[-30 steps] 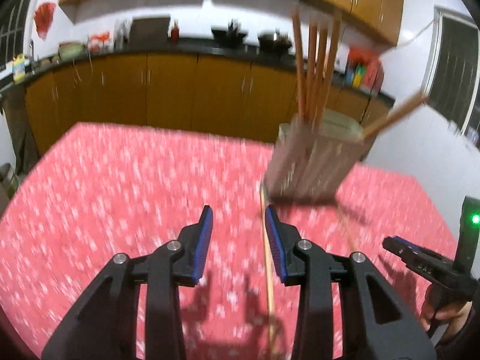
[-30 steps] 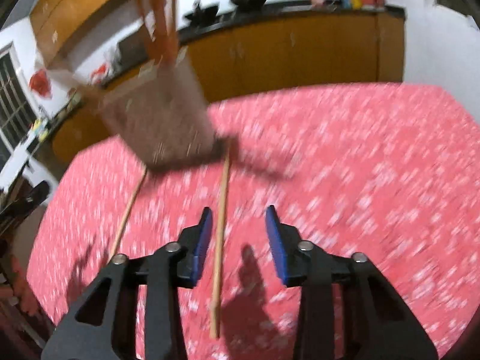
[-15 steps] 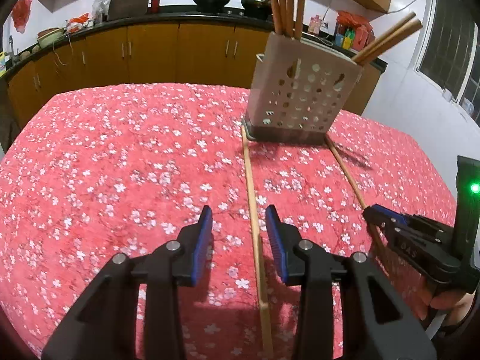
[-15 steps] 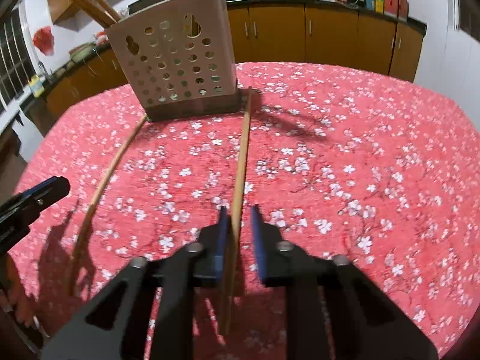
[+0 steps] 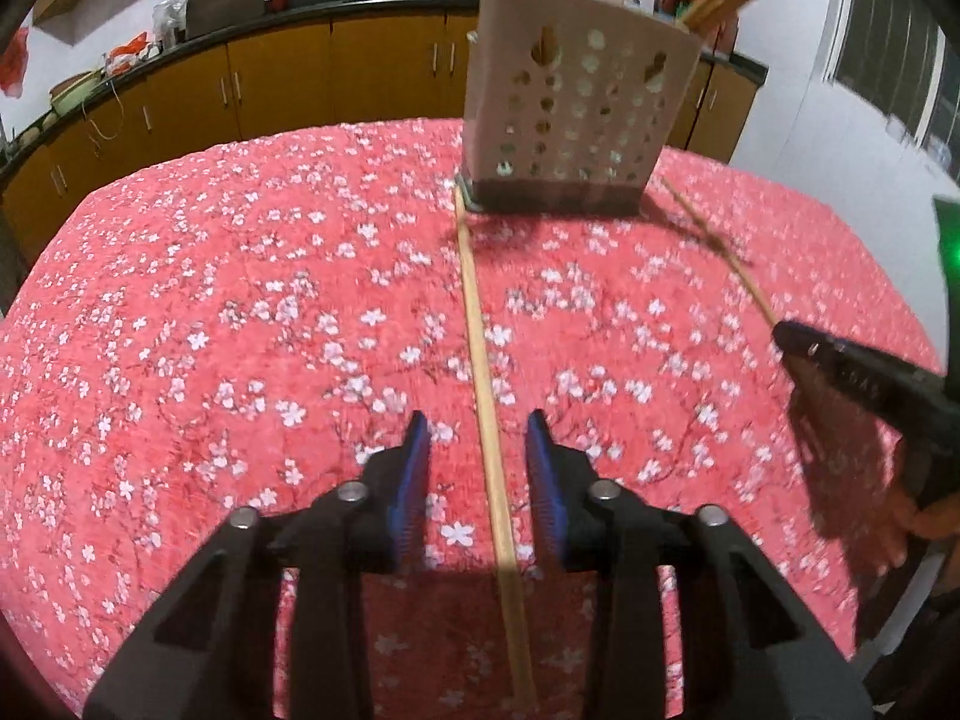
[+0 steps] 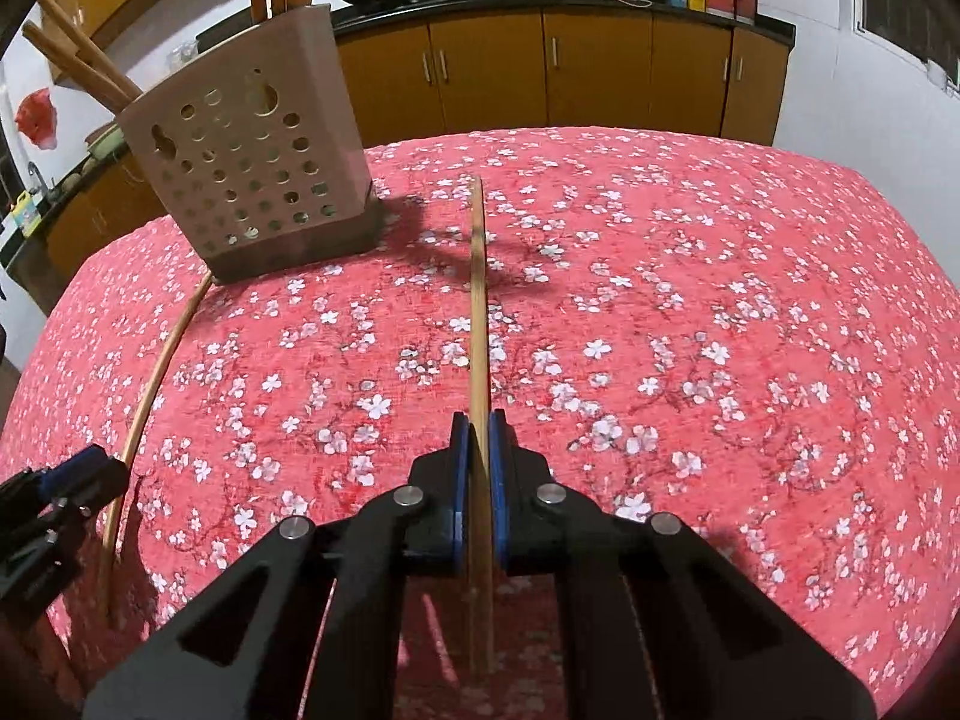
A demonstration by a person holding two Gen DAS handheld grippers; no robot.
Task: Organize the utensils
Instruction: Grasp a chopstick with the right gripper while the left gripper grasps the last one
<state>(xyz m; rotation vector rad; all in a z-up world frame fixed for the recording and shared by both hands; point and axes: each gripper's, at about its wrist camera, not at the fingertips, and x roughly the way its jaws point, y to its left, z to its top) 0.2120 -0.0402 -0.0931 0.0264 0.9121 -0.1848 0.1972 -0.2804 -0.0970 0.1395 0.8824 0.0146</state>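
Note:
A beige perforated utensil holder with several chopsticks in it stands on the red floral tablecloth; it also shows in the right wrist view. My left gripper is open, low over the cloth, its jaws on either side of a wooden chopstick that lies on the table. My right gripper is shut on another wooden chopstick that points toward the holder. That chopstick and the right gripper show at the right of the left wrist view. The left gripper and its chopstick show at the left of the right wrist view.
The red floral tablecloth covers the whole table. Orange kitchen cabinets with a dark counter, woks and bottles run behind the table. The table's edges curve away at the left and right.
My right gripper closed on its chopstick and now holds it. My left gripper moved over the other chopstick, which now lies between its open jaws.

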